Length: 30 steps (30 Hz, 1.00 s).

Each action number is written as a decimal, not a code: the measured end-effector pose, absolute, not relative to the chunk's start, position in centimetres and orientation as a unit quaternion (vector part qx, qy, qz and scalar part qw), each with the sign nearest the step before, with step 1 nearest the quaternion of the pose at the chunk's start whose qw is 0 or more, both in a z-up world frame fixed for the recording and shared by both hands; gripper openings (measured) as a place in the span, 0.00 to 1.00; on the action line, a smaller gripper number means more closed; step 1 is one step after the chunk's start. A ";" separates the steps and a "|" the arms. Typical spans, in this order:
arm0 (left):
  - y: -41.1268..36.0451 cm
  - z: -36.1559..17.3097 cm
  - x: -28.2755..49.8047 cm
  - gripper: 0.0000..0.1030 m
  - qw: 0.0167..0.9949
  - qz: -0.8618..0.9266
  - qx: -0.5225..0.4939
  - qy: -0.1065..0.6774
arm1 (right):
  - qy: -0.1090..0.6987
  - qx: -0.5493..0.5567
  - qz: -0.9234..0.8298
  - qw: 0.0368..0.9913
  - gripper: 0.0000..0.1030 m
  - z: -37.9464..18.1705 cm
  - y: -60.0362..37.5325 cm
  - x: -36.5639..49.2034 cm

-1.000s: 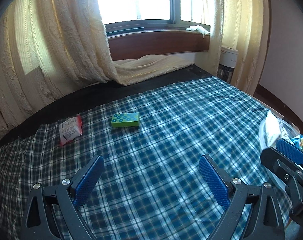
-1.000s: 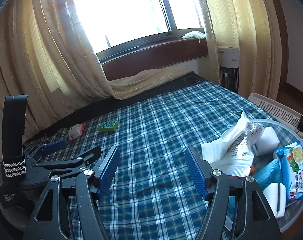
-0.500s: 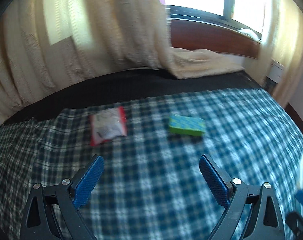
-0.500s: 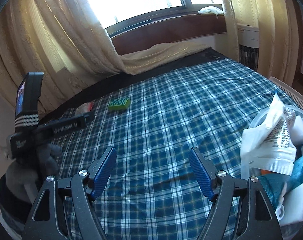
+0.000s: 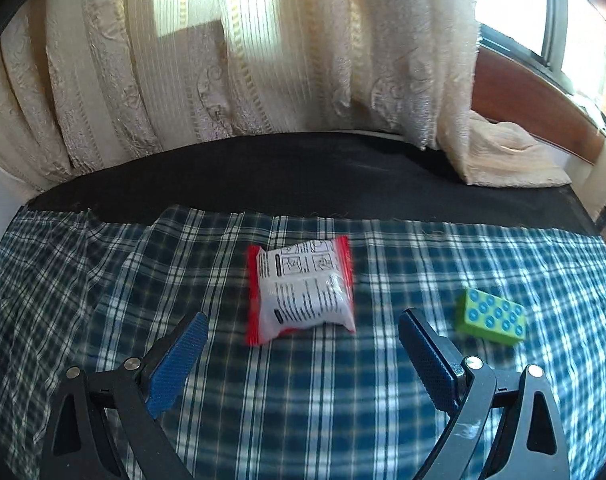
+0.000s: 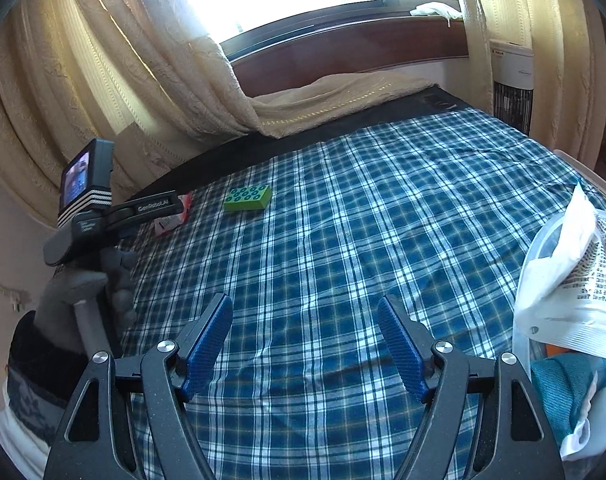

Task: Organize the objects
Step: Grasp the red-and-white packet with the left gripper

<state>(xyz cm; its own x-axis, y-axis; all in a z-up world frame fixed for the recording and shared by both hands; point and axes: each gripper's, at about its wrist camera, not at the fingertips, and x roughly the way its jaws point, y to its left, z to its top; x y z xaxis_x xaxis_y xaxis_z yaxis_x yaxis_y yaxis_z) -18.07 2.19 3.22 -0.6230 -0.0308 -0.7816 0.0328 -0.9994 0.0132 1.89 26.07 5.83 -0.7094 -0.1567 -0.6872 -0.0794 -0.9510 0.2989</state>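
Blue-and-white plaid cloth (image 5: 303,400) covers the bed and lies flat and bare under both tongs, with only soft wrinkles. The left gripper (image 5: 303,344) has its jaws spread wide and nothing between the ribbed blue pads (image 5: 175,364). Just beyond its fingertips, centred on the gap, lies a crinkly red-and-white packet (image 5: 303,292), puffed like a small pillow, printed side up, flat on the cloth. To the right of the right finger, apart from it, sits a green block (image 5: 491,316) with blue round studs, hard-edged and rectangular. Past the packet the plaid ends in a raw edge, then a black strip (image 5: 303,172), then heavy cream curtains (image 5: 223,60) with raised patterning.

The right gripper (image 6: 305,340) has just been opening and now stands wide, holding nothing; open plaid stretches ahead of it. Far off to its left front are the same green block (image 6: 248,198) and the packet (image 6: 173,220), partly hidden by the left tool, which a grey-gloved hand (image 6: 87,284) holds. Close on its right, a clear tub (image 6: 543,248) is crowded with a crumpled white bag (image 6: 571,280) and teal cloth (image 6: 567,388).
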 end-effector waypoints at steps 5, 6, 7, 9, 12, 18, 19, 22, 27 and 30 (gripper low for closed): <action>1.8 2.5 -19.7 0.95 0.026 -0.898 0.439 0.007 | -0.152 0.383 -0.911 0.022 0.74 5.7 25.8 1.4; 1.7 2.4 -20.0 0.95 0.028 -0.898 0.440 0.008 | -0.152 0.384 -0.911 0.022 0.74 5.7 25.8 1.3; 1.6 2.3 -20.2 0.95 0.028 -0.897 0.441 0.009 | -0.151 0.384 -0.911 0.022 0.74 5.7 25.7 1.2; 1.5 2.1 -20.6 0.95 0.028 -0.897 0.442 0.010 | -0.149 0.385 -0.910 0.023 0.74 5.7 25.5 0.9; 1.5 1.9 -21.1 0.95 0.025 -0.895 0.444 0.013 | -0.143 0.386 -0.911 0.023 0.74 5.8 24.9 0.4; 1.4 1.3 -21.7 0.76 0.009 -0.891 0.454 0.018 | -0.138 0.391 -0.910 0.025 0.74 5.6 23.8 -1.2; 1.4 1.1 -21.8 0.75 0.008 -0.890 0.456 0.018 | -0.138 0.392 -0.909 0.025 0.74 5.5 23.6 -1.5; 1.5 1.1 -21.8 0.67 0.005 -0.892 0.451 0.017 | -0.138 0.395 -0.908 0.025 0.74 5.3 23.2 -2.5; 0.9 0.9 -22.0 0.53 -0.004 -0.894 0.448 0.015 | -0.141 0.402 -0.904 0.023 0.74 4.8 22.6 -4.9; 1.1 1.1 -21.6 0.51 -0.012 -0.893 0.449 0.018 | -0.141 0.403 -0.904 0.020 0.74 4.6 22.4 -6.6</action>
